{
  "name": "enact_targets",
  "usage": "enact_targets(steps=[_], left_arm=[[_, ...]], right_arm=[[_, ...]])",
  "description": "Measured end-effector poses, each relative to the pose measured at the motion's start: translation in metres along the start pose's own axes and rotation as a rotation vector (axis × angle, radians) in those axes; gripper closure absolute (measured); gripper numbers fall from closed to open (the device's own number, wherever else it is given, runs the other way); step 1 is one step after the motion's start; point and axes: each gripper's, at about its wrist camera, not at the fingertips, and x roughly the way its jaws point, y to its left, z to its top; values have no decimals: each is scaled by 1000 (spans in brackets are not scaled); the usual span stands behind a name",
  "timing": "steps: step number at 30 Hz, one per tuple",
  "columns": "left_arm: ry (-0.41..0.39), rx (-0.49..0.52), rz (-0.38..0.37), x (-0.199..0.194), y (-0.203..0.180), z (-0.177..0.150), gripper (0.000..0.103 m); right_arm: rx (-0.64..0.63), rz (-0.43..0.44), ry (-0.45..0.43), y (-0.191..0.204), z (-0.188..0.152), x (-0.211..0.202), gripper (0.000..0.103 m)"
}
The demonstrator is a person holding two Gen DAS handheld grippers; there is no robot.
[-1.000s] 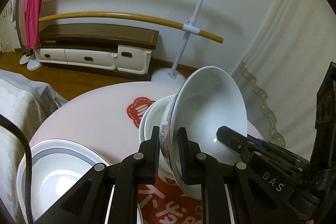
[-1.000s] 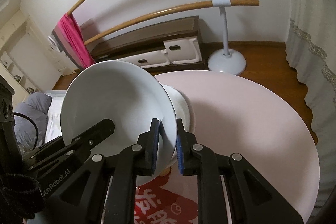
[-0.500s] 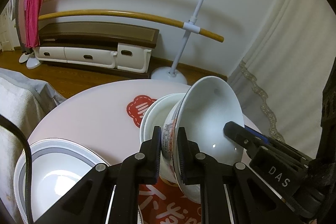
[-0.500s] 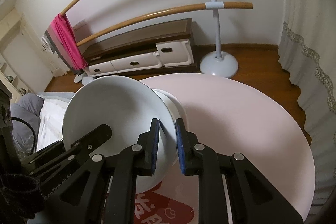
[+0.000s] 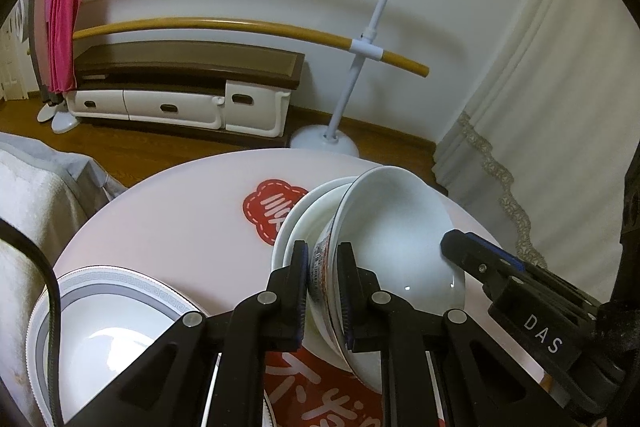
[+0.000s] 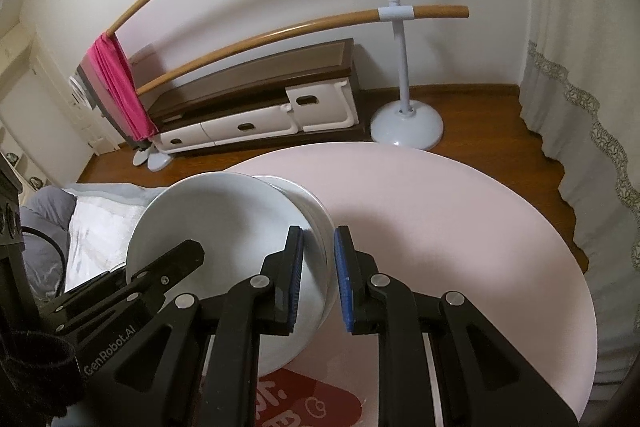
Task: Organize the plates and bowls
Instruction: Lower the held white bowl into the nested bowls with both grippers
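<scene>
A large white bowl with a patterned outer wall rests inside a stack of white bowls on the round pink table. My left gripper still straddles its left rim, jaws slightly parted around the wall. My right gripper straddles the opposite rim of the bowl, jaws opened a little so the pads stand off it. The stack shows under it. Each gripper shows in the other's view.
A grey-rimmed white plate lies at the table's near left. Red stickers mark the tabletop. A grey-covered bed is at left, a drying rack and low cabinet behind, a curtain at right.
The bowl has come down from a steep tilt and settled lower into the stack. Both grippers' jaws have opened a little off its rim.
</scene>
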Motion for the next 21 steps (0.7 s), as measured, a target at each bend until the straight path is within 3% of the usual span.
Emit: enact_targets(steps=[7,16,21], left_arm=[[1,5,-1,1,-1,-2,93],[2,3,2,2,0,-1,93],[3,6,3,2,1,-1,93]], right_arm=[[28,13,6,-8,2,-2,85],[56,7,18,-20,-1,-5,71],[90,65,66,-26,-2,5,70]])
